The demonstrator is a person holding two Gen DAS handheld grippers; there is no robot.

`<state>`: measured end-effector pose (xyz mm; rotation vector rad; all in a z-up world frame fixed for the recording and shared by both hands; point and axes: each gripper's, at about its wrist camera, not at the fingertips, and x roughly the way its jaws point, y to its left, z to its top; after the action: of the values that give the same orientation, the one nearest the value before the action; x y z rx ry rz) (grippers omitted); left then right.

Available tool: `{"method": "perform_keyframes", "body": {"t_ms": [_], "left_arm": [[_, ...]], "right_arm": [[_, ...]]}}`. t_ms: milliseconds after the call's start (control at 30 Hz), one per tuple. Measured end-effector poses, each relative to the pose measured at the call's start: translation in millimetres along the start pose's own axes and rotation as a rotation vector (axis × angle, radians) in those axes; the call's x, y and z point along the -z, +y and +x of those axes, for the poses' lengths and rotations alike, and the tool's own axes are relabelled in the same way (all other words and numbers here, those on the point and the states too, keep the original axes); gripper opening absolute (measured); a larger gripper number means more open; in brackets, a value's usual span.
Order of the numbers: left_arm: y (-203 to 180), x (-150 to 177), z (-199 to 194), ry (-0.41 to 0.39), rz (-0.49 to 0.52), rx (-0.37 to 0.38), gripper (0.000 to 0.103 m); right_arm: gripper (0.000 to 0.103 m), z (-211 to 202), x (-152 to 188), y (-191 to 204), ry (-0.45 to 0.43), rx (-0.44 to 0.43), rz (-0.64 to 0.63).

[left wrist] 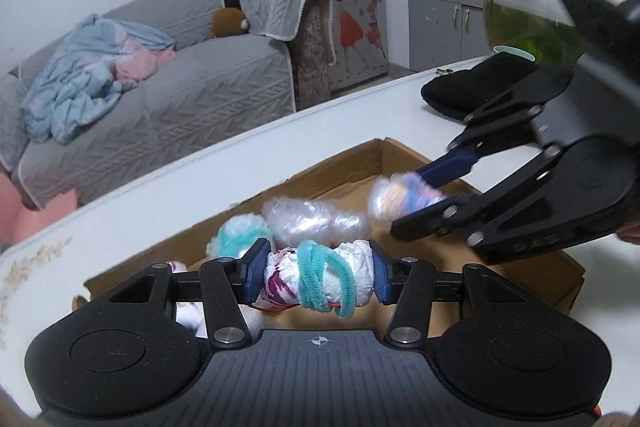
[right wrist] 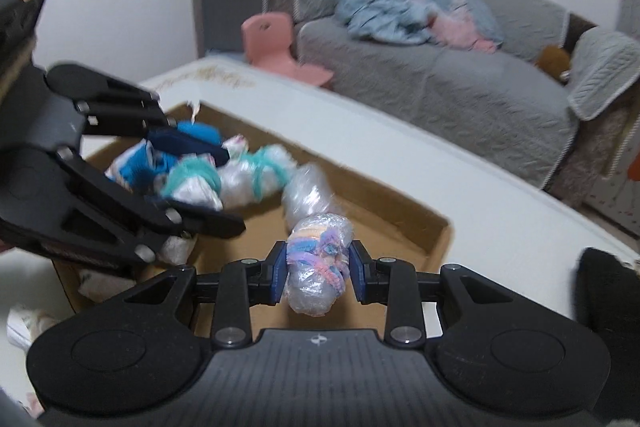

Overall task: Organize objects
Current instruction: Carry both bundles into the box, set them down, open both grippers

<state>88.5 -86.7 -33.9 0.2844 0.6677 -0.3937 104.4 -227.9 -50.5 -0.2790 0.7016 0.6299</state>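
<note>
An open cardboard box [left wrist: 532, 275] lies on the white table [left wrist: 352, 111]. Over its near side my left gripper [left wrist: 320, 275] is shut on a white bundle with purple marks [left wrist: 280, 277], tied with teal fuzzy cord. From the right, my right gripper [left wrist: 424, 187] reaches over the box, shut on a plastic-wrapped pastel bundle [left wrist: 390, 201]. In the right wrist view the same pastel bundle [right wrist: 316, 267] sits between the right gripper's [right wrist: 318, 267] blue pads. There the left gripper [right wrist: 208, 187] holds its teal-tied bundle [right wrist: 192, 183] above the box [right wrist: 400, 211]. Several wrapped bundles [left wrist: 316, 223] lie inside.
A black pouch [left wrist: 480, 87] and a glass bowl of green water [left wrist: 520, 23] stand at the table's far right. Beyond the table is a grey sofa [left wrist: 192, 83] with crumpled clothes, and a small pink chair [right wrist: 276, 43]. More small bundles [right wrist: 24, 323] lie outside the box.
</note>
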Motion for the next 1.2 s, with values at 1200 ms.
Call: {"method": "perform_keyframes", "body": {"t_ms": [1200], "left_arm": [[-22.4, -17.6, 78.6, 0.137, 0.121, 0.003, 0.079]], "right_arm": [[0.054, 23.8, -13.4, -23.9, 0.185, 0.02, -0.065]]}}
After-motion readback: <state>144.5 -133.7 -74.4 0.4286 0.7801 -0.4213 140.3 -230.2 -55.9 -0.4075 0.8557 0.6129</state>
